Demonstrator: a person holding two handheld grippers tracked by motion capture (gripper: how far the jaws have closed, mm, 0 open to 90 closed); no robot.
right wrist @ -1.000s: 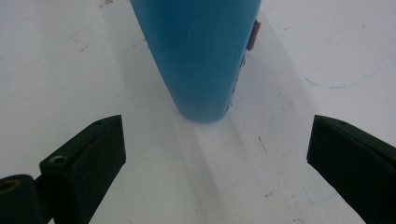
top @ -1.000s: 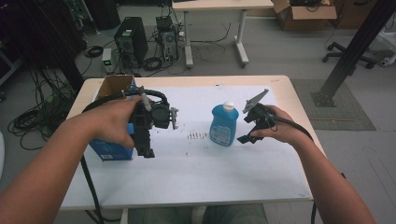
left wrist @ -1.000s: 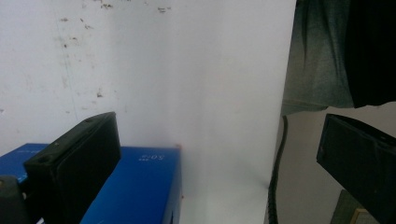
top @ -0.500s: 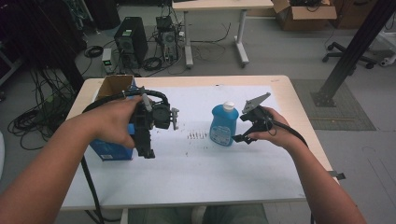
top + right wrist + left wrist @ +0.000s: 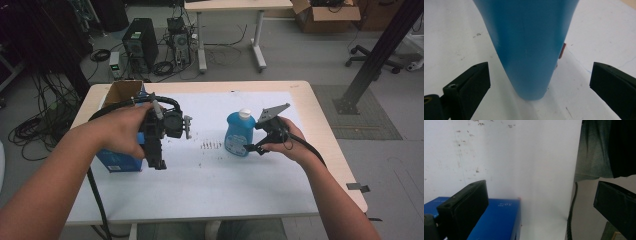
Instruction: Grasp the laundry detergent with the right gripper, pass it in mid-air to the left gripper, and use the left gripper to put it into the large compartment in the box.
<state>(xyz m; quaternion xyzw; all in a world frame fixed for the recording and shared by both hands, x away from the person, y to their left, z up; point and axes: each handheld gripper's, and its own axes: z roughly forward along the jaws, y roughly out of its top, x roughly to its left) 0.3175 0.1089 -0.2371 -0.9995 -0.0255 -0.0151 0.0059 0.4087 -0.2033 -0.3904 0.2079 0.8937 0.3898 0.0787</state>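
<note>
My right hand-held gripper [image 5: 254,146] sits level at the blue bottle [image 5: 238,134], jaws wide either side — not touching; my left hand-held gripper [image 5: 158,161] points down, open, empty.

Both forearms enter from the near edge of the high view, each hand gripping a two-jaw tool. The left gripper [image 5: 159,159] is held with its jaws pointing down and back toward the person, set wide apart. The right gripper [image 5: 250,148] points leftward at a low angle, its jaws likewise spread wide.
</note>
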